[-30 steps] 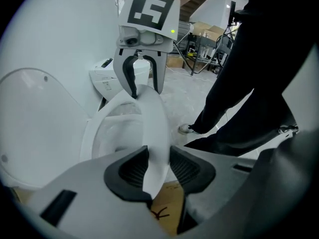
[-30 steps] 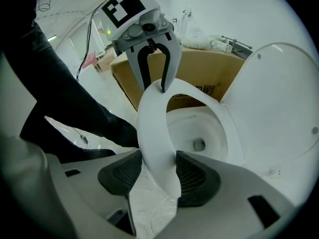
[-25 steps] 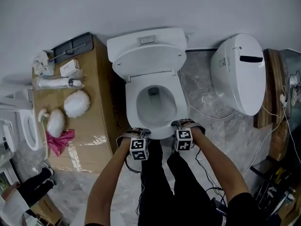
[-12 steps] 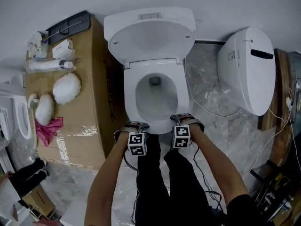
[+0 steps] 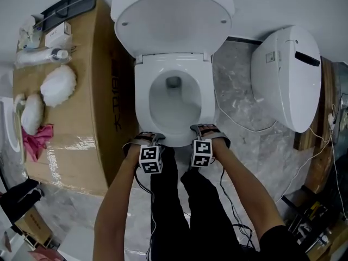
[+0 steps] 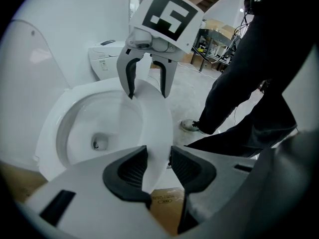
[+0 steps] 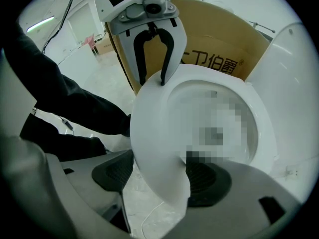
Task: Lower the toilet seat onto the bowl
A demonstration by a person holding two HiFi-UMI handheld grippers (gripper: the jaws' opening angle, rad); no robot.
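Observation:
The white toilet seat point(image 5: 142, 98) lies flat on the bowl point(image 5: 174, 105), and the lid point(image 5: 171, 20) stands up against the tank. Both grippers sit at the seat's front edge. My left gripper point(image 5: 148, 141) has its pads on either side of the rim point(image 6: 155, 133) and grips it. My right gripper point(image 5: 204, 129) straddles the rim point(image 7: 159, 148) a little to the right. Its jaws are opening, and a gap shows beside one pad. Each gripper also appears in the other's view: the right gripper point(image 6: 147, 88), the left gripper point(image 7: 152, 81).
A tall cardboard box point(image 5: 65, 140) stands close on the toilet's left, carrying white fluffy items point(image 5: 57, 85), a pink cloth point(image 5: 36, 140) and a bottle. A second white toilet point(image 5: 285, 75) stands to the right. Cables point(image 5: 228, 121) trail on the marble floor. The person's black-trousered legs are just behind the grippers.
The head view has shifted, so the toilet now sits higher and larger in the frame. Both grippers stay at the seat's front edge, and the seat lies flat throughout.

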